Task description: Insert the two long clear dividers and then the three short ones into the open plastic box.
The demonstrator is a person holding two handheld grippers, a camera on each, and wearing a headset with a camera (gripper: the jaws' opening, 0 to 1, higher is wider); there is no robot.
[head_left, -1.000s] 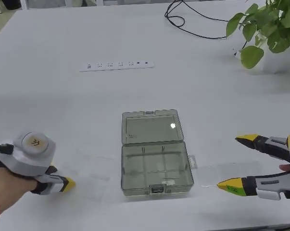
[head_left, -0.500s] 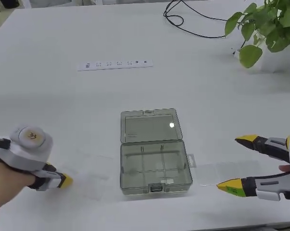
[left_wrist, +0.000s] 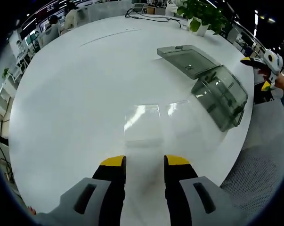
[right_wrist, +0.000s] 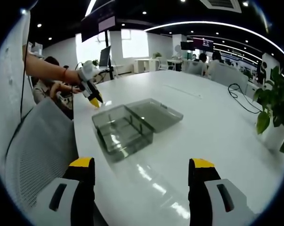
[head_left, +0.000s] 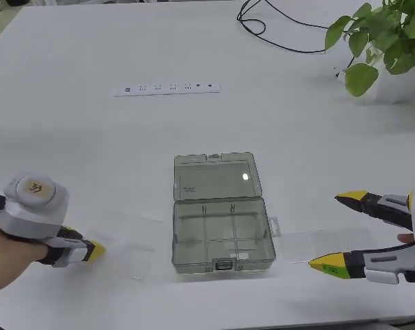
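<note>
The open smoky plastic box (head_left: 221, 240) sits mid-table with its lid (head_left: 217, 177) laid back; faint clear partitions show inside it. Clear divider sheets (head_left: 135, 242) lie flat to its left, just ahead of my left gripper (head_left: 91, 251), whose jaws stand a narrow gap apart around nothing (left_wrist: 145, 162). More clear dividers (head_left: 321, 240) lie to the right of the box, between the wide-open jaws of my right gripper (head_left: 339, 232). The left gripper view shows the sheets (left_wrist: 144, 121) and the box (left_wrist: 222, 94). In the right gripper view I see the box (right_wrist: 123, 129) and the left gripper (right_wrist: 92, 96).
A white power strip (head_left: 167, 89) lies farther back. A black cable (head_left: 276, 31) and a potted plant (head_left: 386, 41) occupy the far right corner. The table's front edge runs close behind both grippers.
My left gripper has drawn back slightly to the left, away from the box. The right gripper and the box stay put; the head camera shifted a little.
</note>
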